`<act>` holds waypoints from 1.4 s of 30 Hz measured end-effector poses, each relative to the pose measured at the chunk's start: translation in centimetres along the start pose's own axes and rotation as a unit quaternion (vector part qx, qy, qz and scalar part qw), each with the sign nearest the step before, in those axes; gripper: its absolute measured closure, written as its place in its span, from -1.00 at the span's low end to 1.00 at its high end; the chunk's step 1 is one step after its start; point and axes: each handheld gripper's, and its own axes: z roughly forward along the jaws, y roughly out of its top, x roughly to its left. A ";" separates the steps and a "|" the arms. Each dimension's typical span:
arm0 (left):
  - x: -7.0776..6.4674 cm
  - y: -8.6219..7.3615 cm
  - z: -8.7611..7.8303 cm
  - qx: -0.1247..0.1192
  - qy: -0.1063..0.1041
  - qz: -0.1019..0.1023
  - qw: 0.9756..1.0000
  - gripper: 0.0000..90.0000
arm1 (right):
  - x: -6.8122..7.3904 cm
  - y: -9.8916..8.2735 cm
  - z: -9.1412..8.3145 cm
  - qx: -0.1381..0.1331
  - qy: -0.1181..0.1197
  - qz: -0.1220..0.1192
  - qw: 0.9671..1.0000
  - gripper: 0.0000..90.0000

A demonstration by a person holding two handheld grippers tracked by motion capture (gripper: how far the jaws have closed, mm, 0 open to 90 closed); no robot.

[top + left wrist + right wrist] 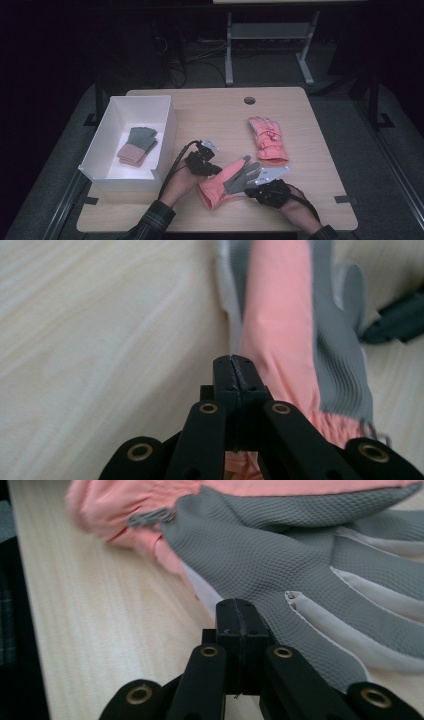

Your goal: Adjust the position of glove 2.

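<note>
Two grippers flank the pink-and-grey glove [227,181] I see palm-up at the table's [215,120] near edge: my left gripper [206,162] and right gripper [260,186] both show jaws pressed together, gripping nothing. A second pink glove [268,139] lies apart; grey gloves [137,145] sit in the white box [167,125].

Light wooden table [210,107], white open box [165,132] at left, pink glove [269,140] right of centre, pink-and-grey glove [227,182] near front edge
</note>
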 end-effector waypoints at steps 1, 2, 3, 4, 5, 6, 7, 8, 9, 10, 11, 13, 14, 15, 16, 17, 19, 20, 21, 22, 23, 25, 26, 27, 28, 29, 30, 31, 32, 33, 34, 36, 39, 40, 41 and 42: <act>-0.1 -0.1 -0.1 0.001 -0.001 0.002 1.000 0.99 | -0.1 0.1 0.1 0.001 -0.003 0.002 1.000 1.00; -0.2 -0.3 -0.2 0.000 -0.002 -0.001 1.000 0.99 | -0.2 0.2 0.1 0.000 -0.006 0.001 1.000 1.00; -0.3 -0.5 -0.3 0.001 -0.003 0.002 1.000 0.99 | -0.3 0.3 0.1 0.000 -0.009 0.005 1.000 1.00; -0.4 -0.6 -0.4 0.001 -0.005 0.001 1.000 0.99 | -0.5 0.4 0.2 0.003 -0.013 0.006 1.000 1.00; -0.6 -0.8 -0.4 0.001 -0.007 -0.002 1.000 0.99 | -0.7 0.5 0.3 0.003 -0.017 0.008 1.000 1.00; -0.7 -0.9 -0.4 0.002 -0.009 0.000 1.000 0.99 | -0.9 0.7 0.3 0.004 -0.020 0.009 1.000 1.00; -0.8 -1.0 -0.4 0.003 -0.011 0.002 1.000 0.99 | -1.1 0.7 0.4 0.001 -0.021 0.013 1.000 1.00; -1.0 -1.0 -0.4 0.001 -0.012 0.000 1.000 0.99 | -1.3 0.8 0.5 0.004 -0.025 0.012 1.000 1.00; -1.2 -1.1 -0.4 0.006 -0.015 0.007 1.000 0.99 | -1.5 0.9 0.5 0.003 -0.028 0.015 0.999 1.00; -1.5 -1.2 -0.3 0.001 -0.016 0.004 1.000 0.99 | -1.7 1.0 0.6 0.003 -0.033 0.016 0.999 1.00; -1.7 -1.3 -0.2 0.004 -0.019 0.007 1.000 0.99 | -1.9 1.1 0.6 0.000 -0.036 0.018 0.999 1.00; -2.1 -1.4 -0.1 0.005 -0.027 0.006 1.000 0.99 | -2.3 1.3 0.7 -0.001 -0.044 0.022 0.999 1.00; -2.4 -1.5 0.0 0.006 -0.030 0.008 1.000 0.99 | -2.5 1.4 0.7 -0.001 -0.046 0.021 0.999 1.00; -2.7 -1.6 0.1 0.007 -0.033 0.011 0.999 0.99 | -2.6 1.6 0.8 -0.004 -0.048 0.026 0.999 1.00; -2.9 -1.6 0.1 0.006 -0.036 0.012 0.999 0.99 | -2.9 1.7 0.8 -0.003 -0.052 0.025 0.998 1.00; -3.2 -1.7 0.2 0.005 -0.038 0.014 0.999 0.99 | -3.1 1.9 0.9 -0.002 -0.054 0.025 0.998 1.00; -3.5 -1.6 0.4 0.005 -0.043 0.019 0.999 0.99 | -3.4 2.1 1.1 0.000 -0.056 0.027 0.998 1.00; -3.7 -1.6 0.5 0.007 -0.044 0.023 0.999 0.99 | -3.6 2.3 1.2 0.000 -0.058 0.027 0.998 1.00; -3.8 -1.5 0.6 0.009 -0.046 0.027 0.999 0.99 | -3.8 2.4 1.3 -0.001 -0.059 0.028 0.998 1.00; -4.1 -1.5 0.8 0.008 -0.050 0.030 0.998 0.99 | -4.0 2.6 1.4 -0.001 -0.062 0.030 0.998 1.00; -4.3 -1.4 1.0 0.007 -0.054 0.030 0.998 0.99 | -4.1 2.7 1.5 -0.003 -0.062 0.032 0.998 1.00; -4.9 -1.2 1.4 0.006 -0.058 0.039 0.998 0.99 | -4.5 2.9 1.7 -0.001 -0.062 0.033 0.998 1.00; -5.1 -1.2 1.6 0.008 -0.060 0.044 0.997 0.99 | -4.6 3.1 1.8 -0.001 -0.062 0.033 0.998 1.00; -5.3 -1.2 1.7 0.009 -0.062 0.047 0.997 0.99 | -4.7 3.2 1.9 0.000 -0.062 0.032 0.998 1.00; -5.5 -1.1 1.9 0.012 -0.064 0.053 0.996 0.99 | -4.7 3.3 1.9 0.000 -0.062 0.032 0.998 1.00; -5.5 -1.1 2.1 0.012 -0.065 0.053 0.996 0.99 | -4.7 3.4 2.0 0.000 -0.063 0.029 0.998 1.00; -5.6 -1.1 2.1 0.012 -0.065 0.054 0.996 0.99 | -4.7 3.4 2.0 0.002 -0.063 0.028 0.998 1.00; -5.5 -1.1 2.1 0.011 -0.065 0.054 0.996 0.99 | -4.7 3.5 2.1 0.003 -0.064 0.027 0.998 1.00; -5.5 -1.1 2.1 0.010 -0.067 0.051 0.996 0.99 | -4.6 3.5 2.1 0.003 -0.065 0.027 0.998 1.00; -5.5 -1.1 2.0 0.010 -0.067 0.052 0.996 0.99 | -4.7 3.5 2.1 0.002 -0.065 0.028 0.998 1.00; -5.4 -1.1 1.9 0.009 -0.068 0.053 0.996 0.99 | -4.8 3.4 2.0 0.002 -0.063 0.031 0.998 1.00; -5.4 -1.2 1.7 0.007 -0.068 0.052 0.996 0.93 | -4.9 3.4 1.9 -0.001 -0.063 0.035 0.997 1.00; -5.3 -1.2 1.2 -0.001 -0.067 0.056 0.996 0.82 | -4.9 3.4 1.4 -0.007 -0.066 0.039 0.997 0.92; -5.3 -1.3 0.9 -0.005 -0.067 0.053 0.996 0.77 | -5.0 3.4 1.3 -0.011 -0.064 0.041 0.997 0.88; -5.2 -1.4 0.7 -0.008 -0.064 0.054 0.996 0.71 | -5.0 3.4 1.1 -0.013 -0.062 0.044 0.997 0.83; -5.2 -1.6 0.5 -0.009 -0.060 0.054 0.997 0.64 | -5.0 3.4 0.9 -0.016 -0.059 0.047 0.997 0.75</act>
